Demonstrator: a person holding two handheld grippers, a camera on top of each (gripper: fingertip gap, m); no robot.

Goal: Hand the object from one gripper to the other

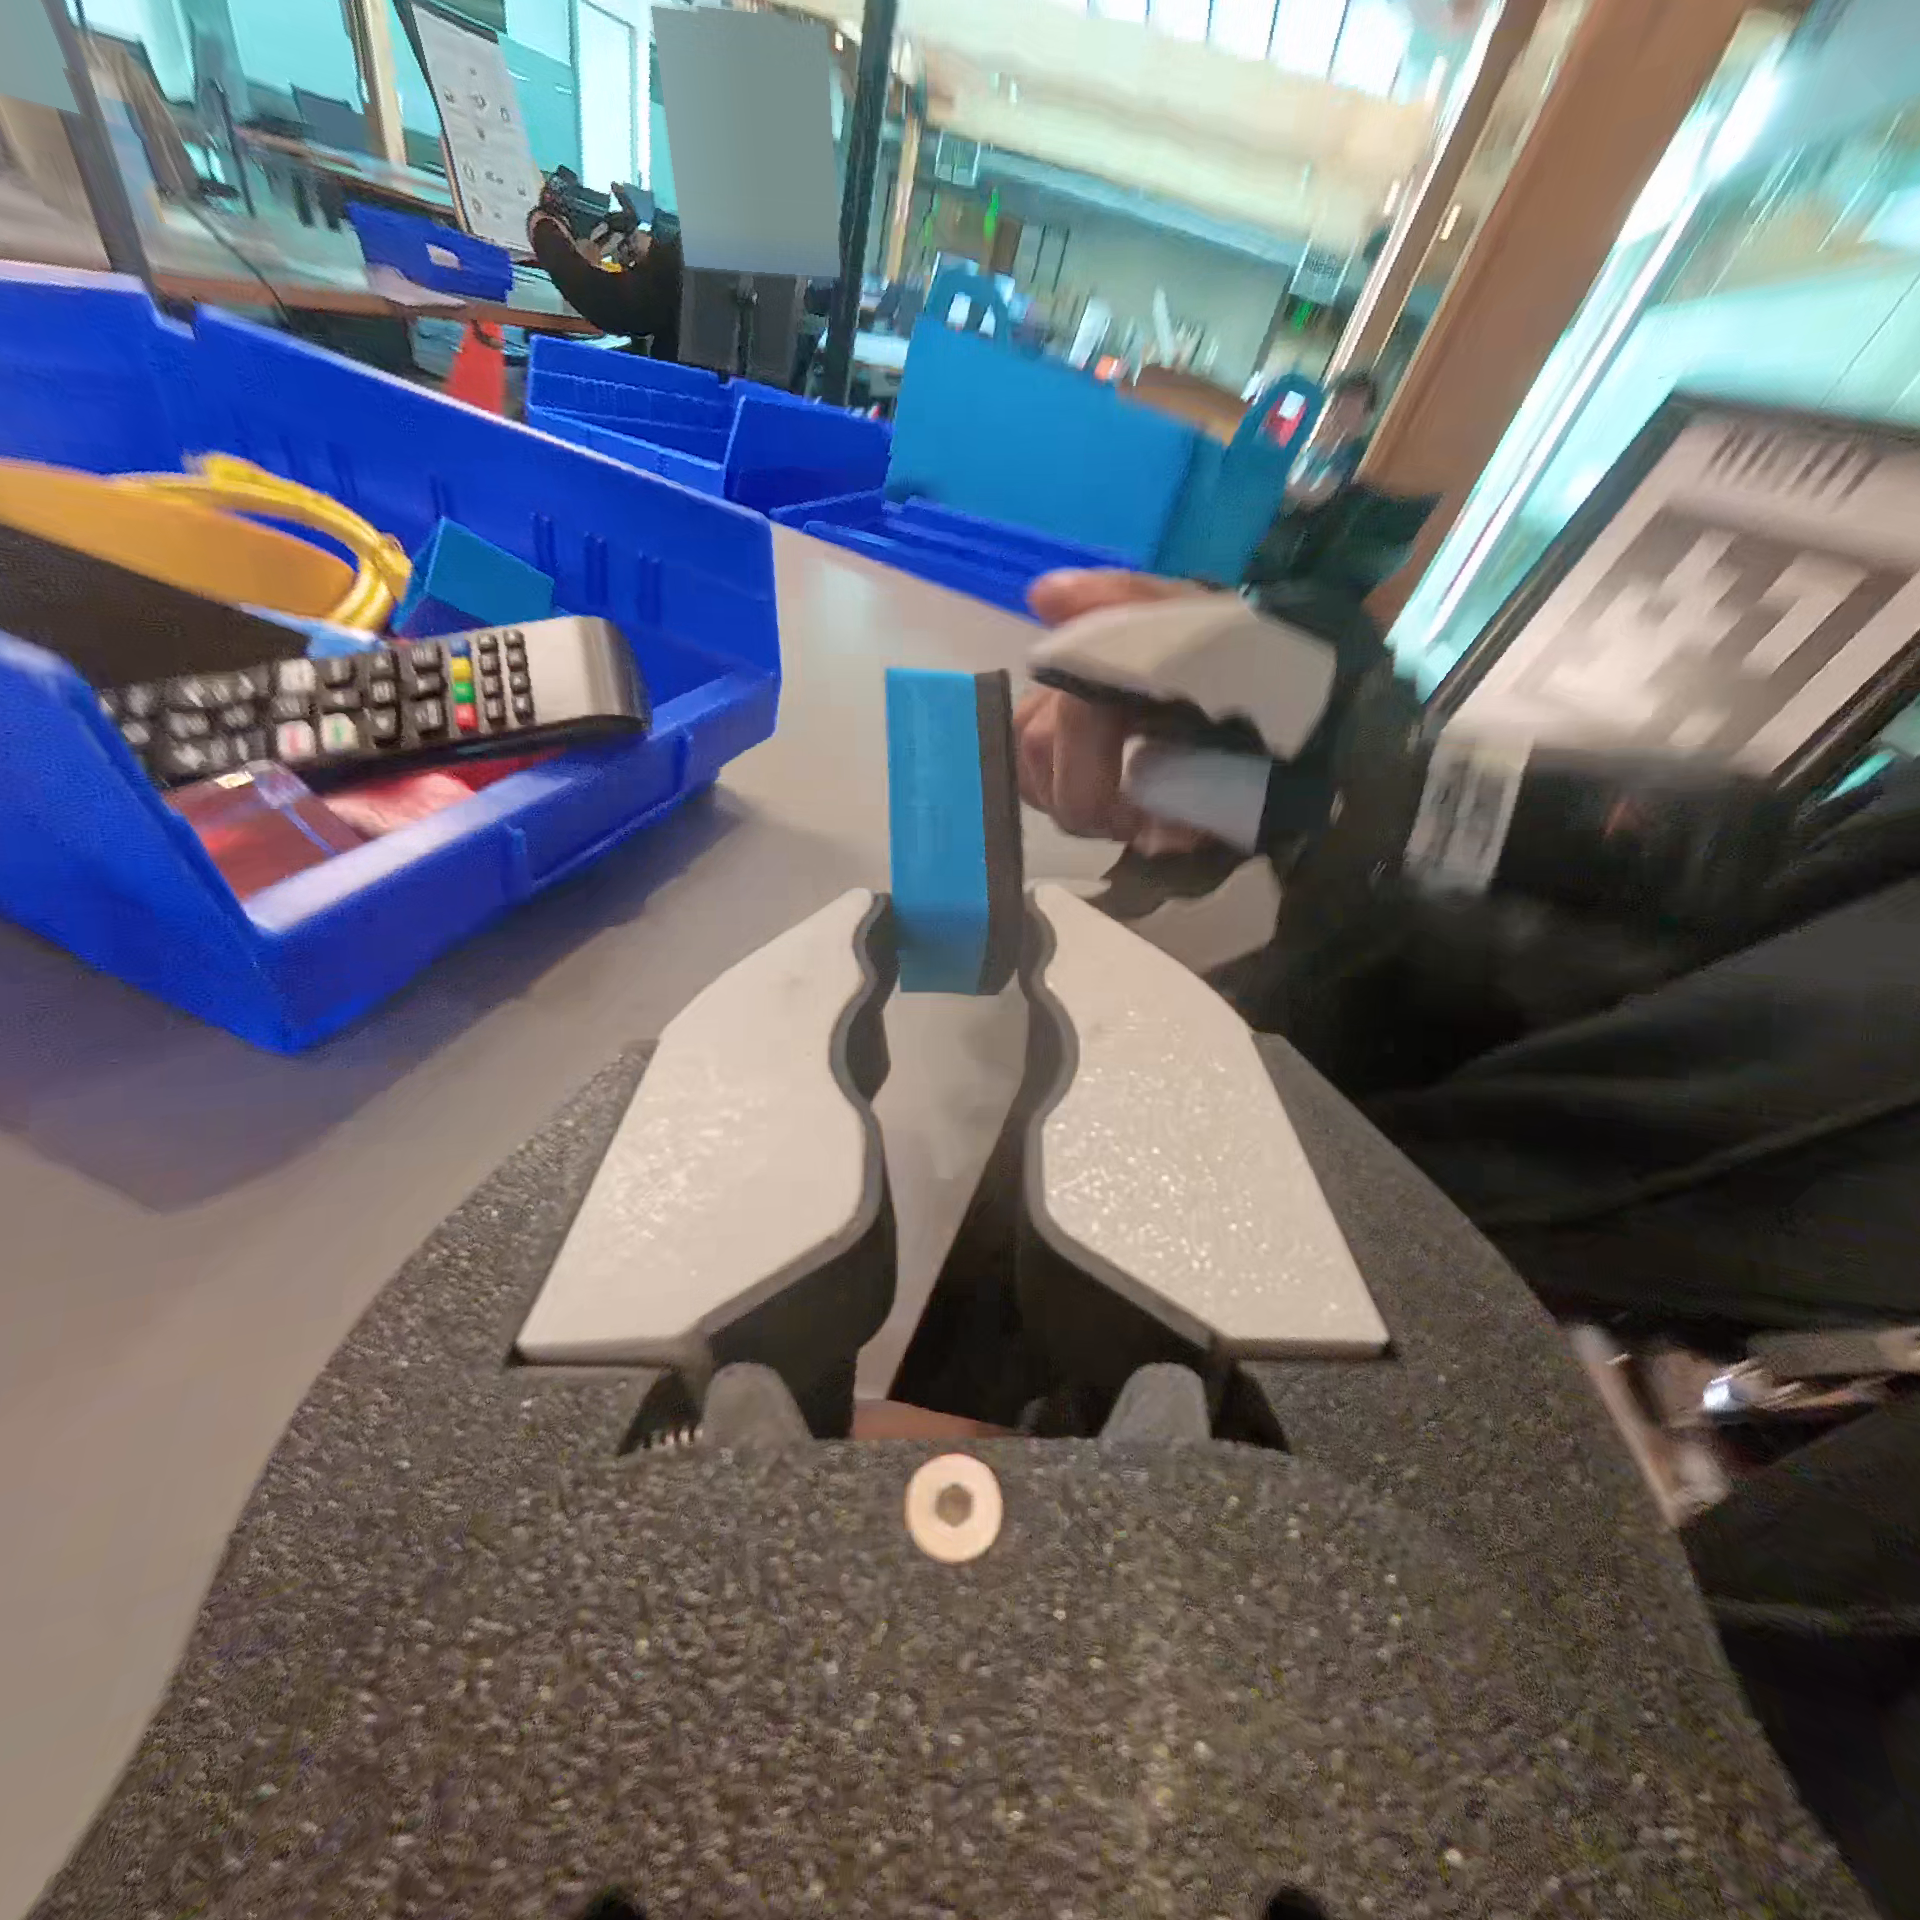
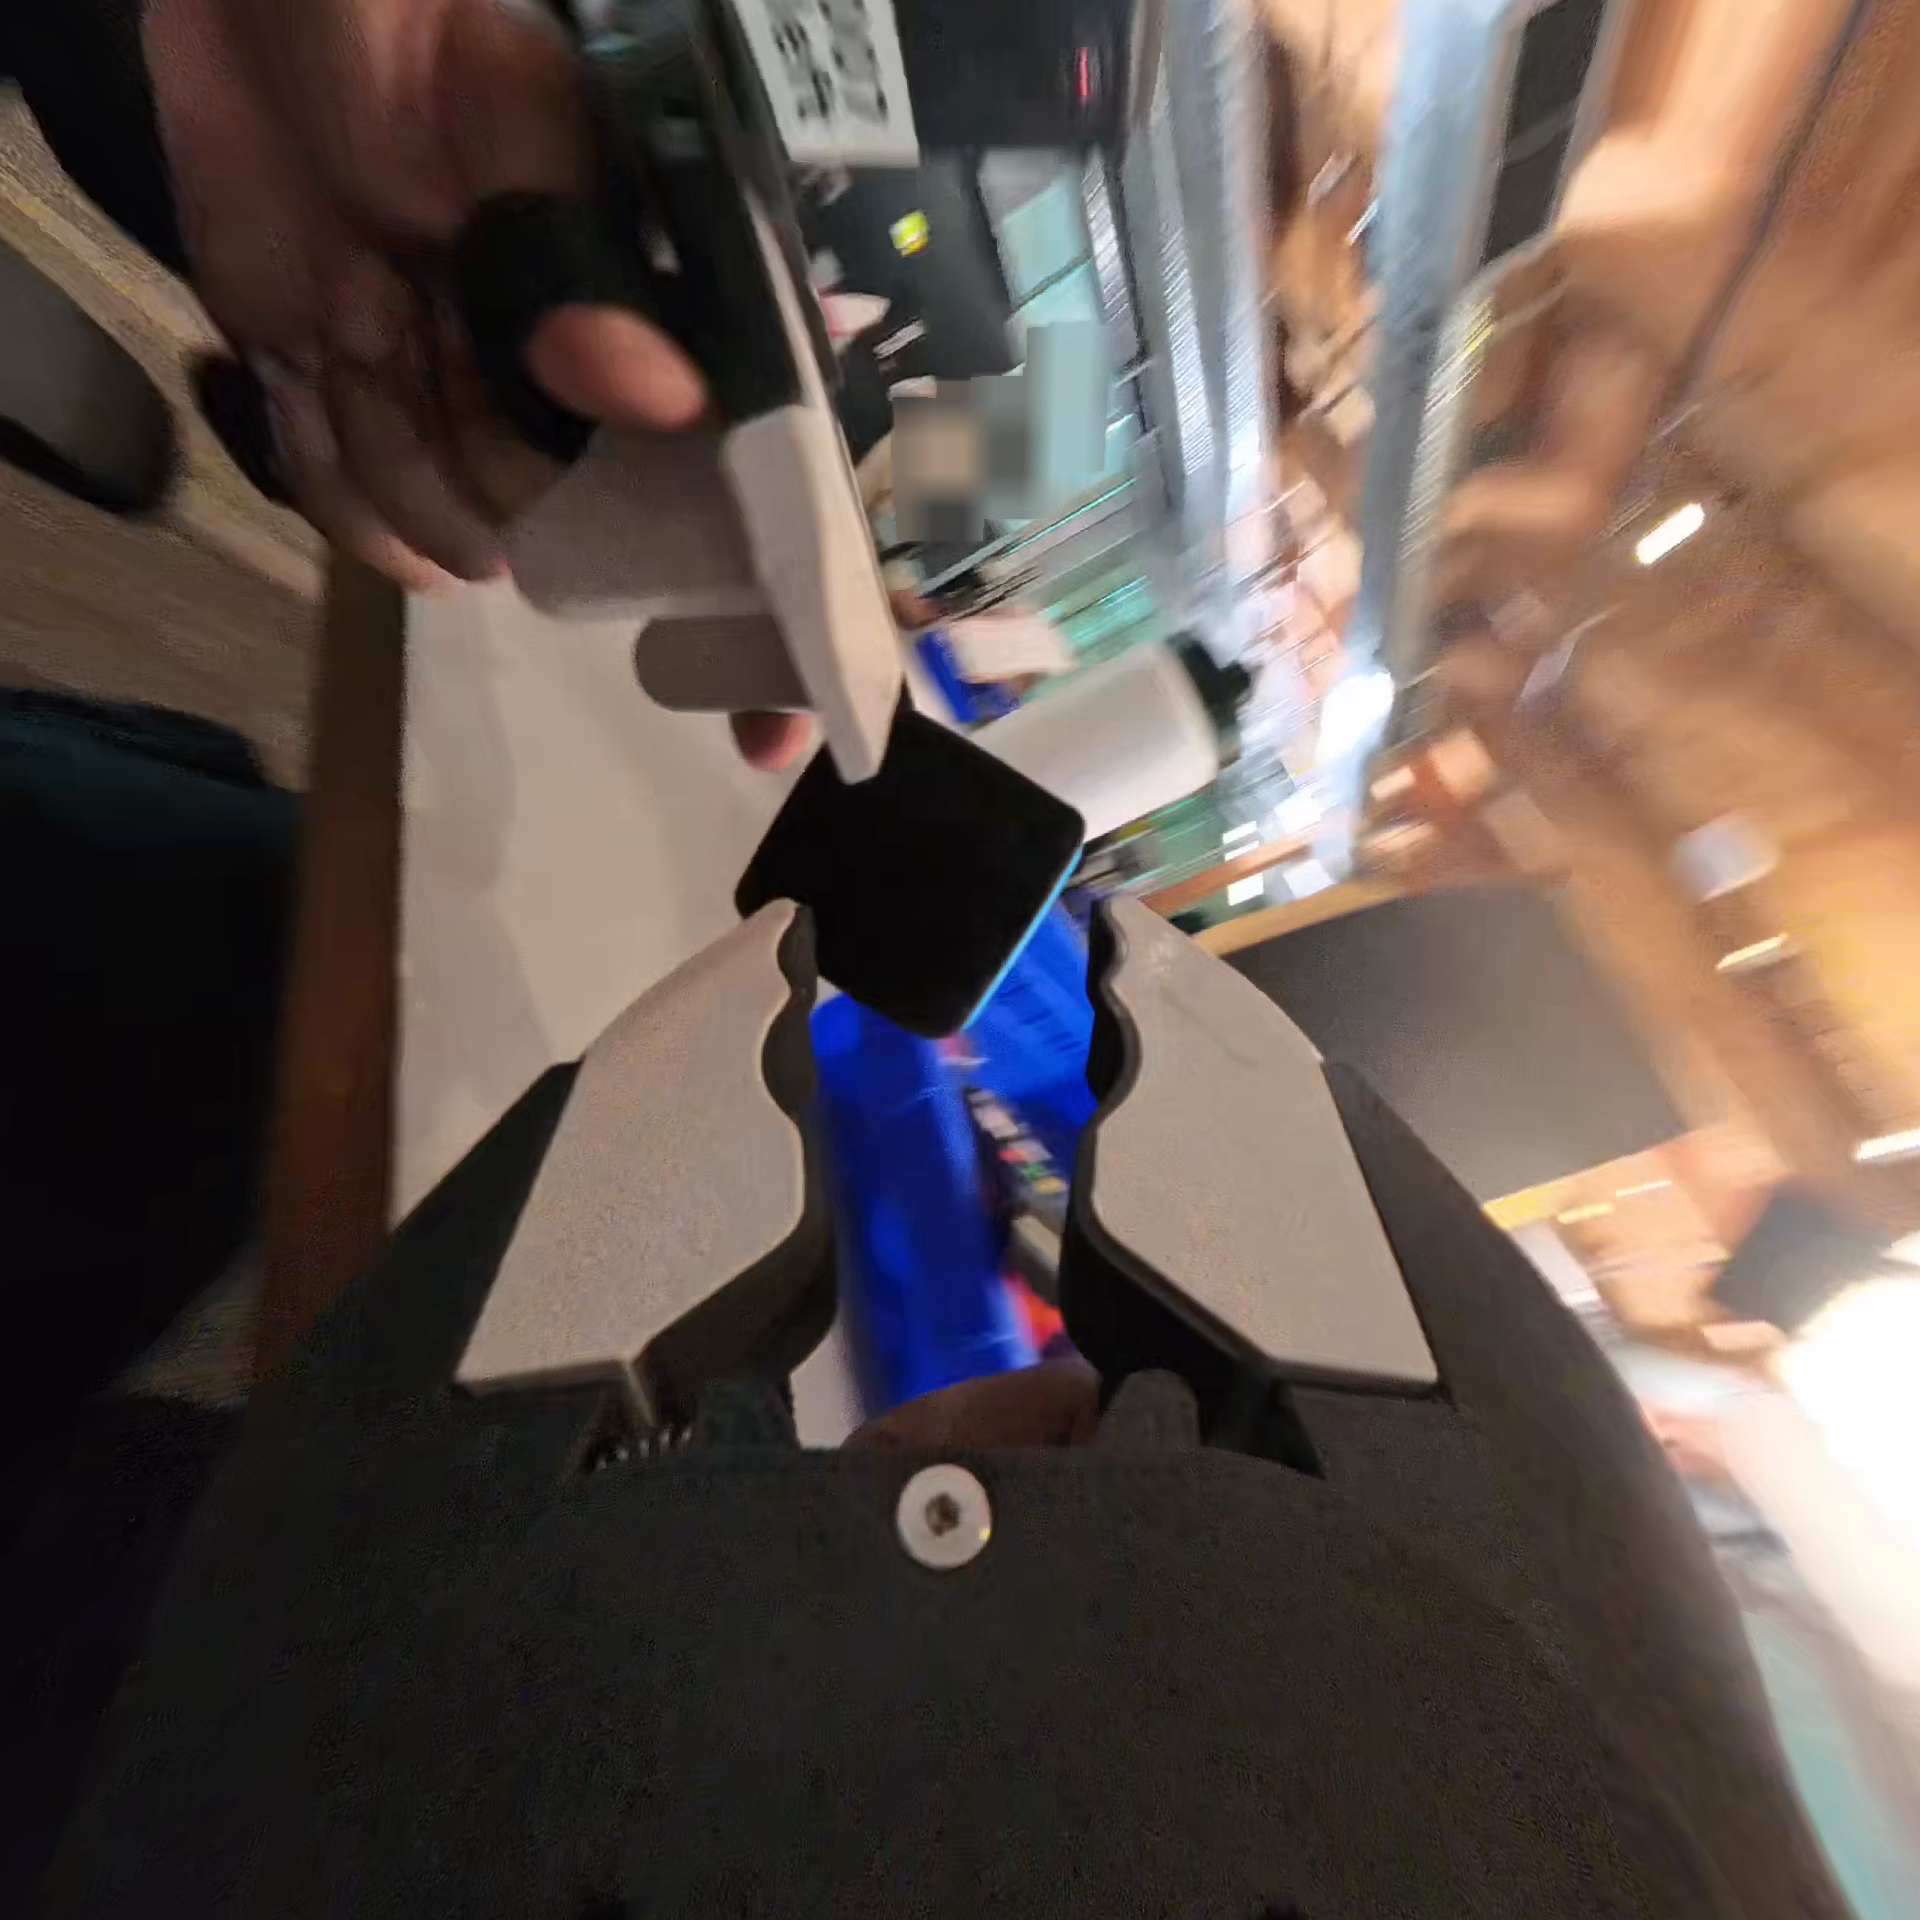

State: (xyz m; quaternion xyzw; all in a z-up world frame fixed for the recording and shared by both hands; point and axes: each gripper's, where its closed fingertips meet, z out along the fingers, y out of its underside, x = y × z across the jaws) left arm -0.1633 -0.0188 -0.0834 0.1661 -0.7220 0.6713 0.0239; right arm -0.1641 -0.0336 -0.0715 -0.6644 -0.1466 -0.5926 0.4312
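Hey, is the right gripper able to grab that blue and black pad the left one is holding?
Probably yes. The right gripper is open, and the pad already pokes between its fingertips, clamped by the left gripper.

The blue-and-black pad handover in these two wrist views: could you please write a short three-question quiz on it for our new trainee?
1. True or false: the left gripper is clamped on the blue-and-black pad.
2. Multiple choice: the right gripper is A) open, its fingers either side of the pad; B) shut on the pad; C) out of view.
3. Fill in: the remote control lies in the blue ___.

Key
1. True; the pad stands upright between its fingertips.
2. A.
3. Bin.
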